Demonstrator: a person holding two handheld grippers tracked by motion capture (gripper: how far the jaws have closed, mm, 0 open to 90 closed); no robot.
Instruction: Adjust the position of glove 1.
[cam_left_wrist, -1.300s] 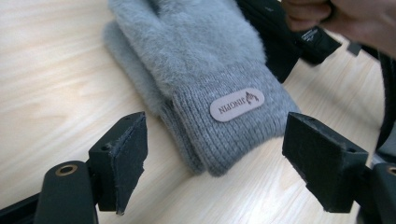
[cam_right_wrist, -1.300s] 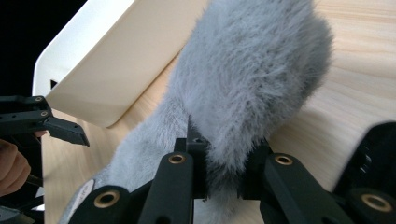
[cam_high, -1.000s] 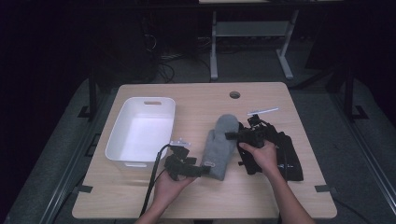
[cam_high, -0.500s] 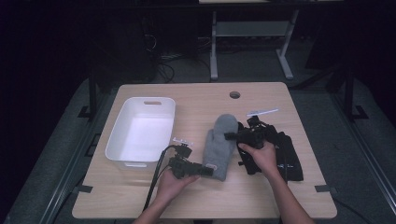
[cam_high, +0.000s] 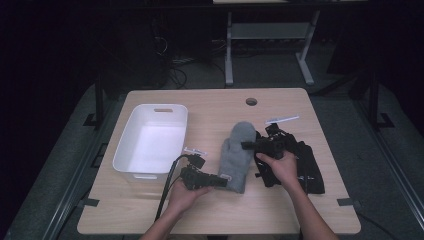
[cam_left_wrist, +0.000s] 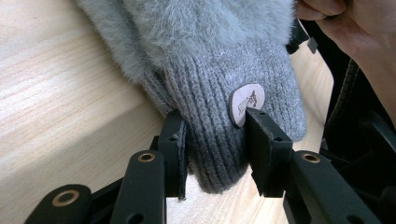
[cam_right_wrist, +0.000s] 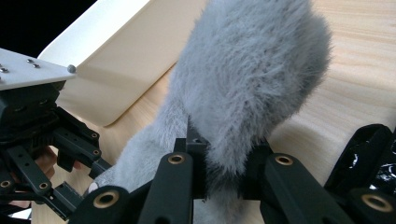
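Grey mitten (cam_high: 236, 156) is clamped by both grippers' jaws mid-frame, left's just closing; white bin (cam_high: 152, 142) left, black bag (cam_high: 310, 167) right, front desk (cam_high: 280, 220) edge free.

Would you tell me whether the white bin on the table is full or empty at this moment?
Empty. The high view shows the white bin's bare floor, while the grey mitten lies outside it on the table.

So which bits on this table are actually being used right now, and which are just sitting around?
In use:
grey mitten
left gripper, its jaws just closing on the mitten's knitted cuff
right gripper, clamped on the mitten's fluffy end

Lying about:
white tub
black item beside the mitten
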